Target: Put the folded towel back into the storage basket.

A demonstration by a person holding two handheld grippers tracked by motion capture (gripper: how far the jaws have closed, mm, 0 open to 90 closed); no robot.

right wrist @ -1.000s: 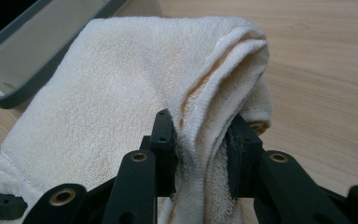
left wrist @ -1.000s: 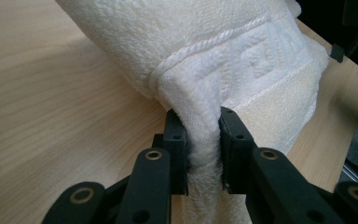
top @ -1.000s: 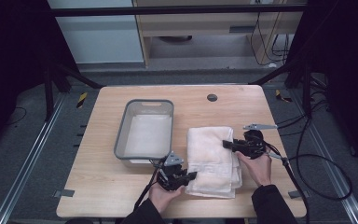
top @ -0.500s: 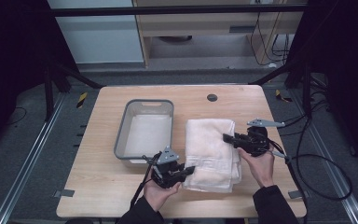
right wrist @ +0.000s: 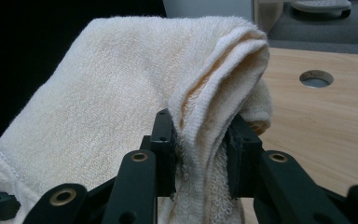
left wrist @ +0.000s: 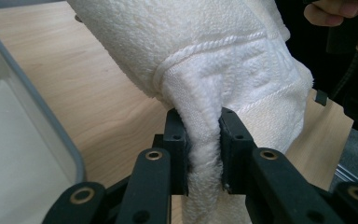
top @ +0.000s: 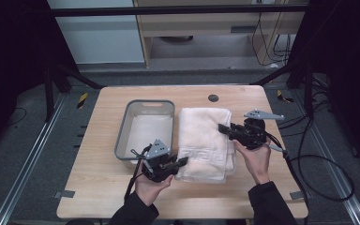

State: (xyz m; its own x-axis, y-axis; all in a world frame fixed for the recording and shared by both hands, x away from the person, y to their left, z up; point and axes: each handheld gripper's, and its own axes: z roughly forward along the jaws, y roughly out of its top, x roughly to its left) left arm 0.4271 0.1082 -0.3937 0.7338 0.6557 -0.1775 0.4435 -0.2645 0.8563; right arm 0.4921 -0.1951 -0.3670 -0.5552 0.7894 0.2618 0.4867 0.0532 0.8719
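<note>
A folded cream terry towel (top: 205, 143) lies on the pale wooden table (top: 98, 187), just beside the right wall of a grey, rectangular, round-cornered plastic bin (top: 146, 127). The bin has translucent walls and a white bottom.

The left gripper (top: 180, 162) sits at the towel's near left corner, on the side facing the bin. In the left gripper view, its black jaws pinch a thick fold of looped pile (left wrist: 204, 154); a woven band and a raised rope-like ridge cross the cloth above the jaws.

The right gripper (top: 223, 128) meets the towel's right edge, on the side away from the bin. In the right gripper view, its jaws pinch a doubled, rounded edge of the towel (right wrist: 205, 140), lifted into a hump.

A round hole (top: 213, 98) is set in the table beyond the towel's far edge.
</note>
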